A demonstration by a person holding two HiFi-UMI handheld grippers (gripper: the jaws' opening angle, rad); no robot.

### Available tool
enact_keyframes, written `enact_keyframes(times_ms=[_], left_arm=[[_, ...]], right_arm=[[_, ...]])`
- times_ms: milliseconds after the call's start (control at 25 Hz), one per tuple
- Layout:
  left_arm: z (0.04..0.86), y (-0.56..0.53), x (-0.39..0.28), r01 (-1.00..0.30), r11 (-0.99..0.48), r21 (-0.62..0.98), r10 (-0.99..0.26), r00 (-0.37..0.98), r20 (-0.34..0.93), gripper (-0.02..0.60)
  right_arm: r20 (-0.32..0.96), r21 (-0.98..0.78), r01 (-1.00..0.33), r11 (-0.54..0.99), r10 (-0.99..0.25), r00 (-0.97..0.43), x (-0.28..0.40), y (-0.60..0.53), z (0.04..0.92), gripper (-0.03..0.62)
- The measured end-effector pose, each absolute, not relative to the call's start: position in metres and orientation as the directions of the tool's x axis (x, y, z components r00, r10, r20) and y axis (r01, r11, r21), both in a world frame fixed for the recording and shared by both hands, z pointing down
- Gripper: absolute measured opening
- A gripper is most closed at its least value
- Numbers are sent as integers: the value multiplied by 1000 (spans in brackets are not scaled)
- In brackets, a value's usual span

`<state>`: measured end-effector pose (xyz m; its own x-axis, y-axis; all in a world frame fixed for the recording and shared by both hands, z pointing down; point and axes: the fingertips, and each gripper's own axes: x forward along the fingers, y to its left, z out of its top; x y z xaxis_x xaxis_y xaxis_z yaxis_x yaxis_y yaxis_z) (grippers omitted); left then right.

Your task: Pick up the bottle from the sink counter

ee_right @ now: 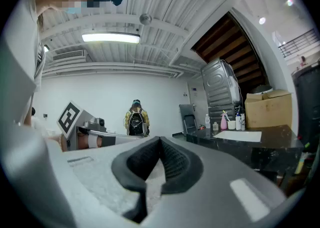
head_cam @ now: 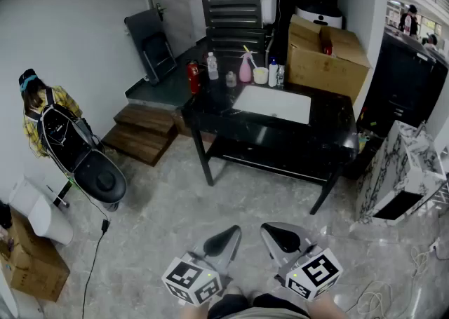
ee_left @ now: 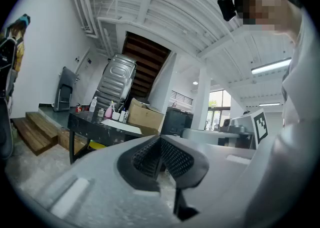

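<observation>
Bottle (head_cam: 212,65) far beyond closed fingers (head_cam: 223,240)

I counted two tongs, left tongs (head_cam: 224,240) and right tongs (head_cam: 280,238), one worktop (head_cam: 330,125), one clear bottle (head_cam: 212,65), one pink spray bottle (head_cam: 245,69) and two cardboard boxes (head_cam: 330,58).

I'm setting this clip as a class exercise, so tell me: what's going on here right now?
A person holds two grey two-jaw grippers level and close to the body: the left gripper and the right gripper, both shut and empty. The clear plastic bottle stands untouched at the back of the black sink counter, across the floor from them. Nothing has been picked up yet.
</observation>
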<state>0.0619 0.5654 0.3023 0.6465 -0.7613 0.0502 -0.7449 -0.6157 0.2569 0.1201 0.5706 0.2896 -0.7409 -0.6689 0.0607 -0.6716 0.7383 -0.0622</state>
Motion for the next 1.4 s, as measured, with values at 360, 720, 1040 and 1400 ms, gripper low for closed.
enact_keyframes(times_ms=[360,720,1040,1400], left_arm=[[303,564,55,-771,-591,238,-784,618,55,6],[294,560,48,-756,-624,197,-765,642,42,6],[304,558,20,-765,-611,205,-774,631,48,6],[307,550,-18,-757,-616,216,-771,636,32,6]], right_arm=[[39,-67,-674,736,-673,-739,122,571,286,3],[-13,-65,-667,743,-669,-744,98,573,278,3],[6,-86,-652,754,-654,-757,66,567,289,3],[14,-105,-671,734,-673,-739,38,556,298,2]])
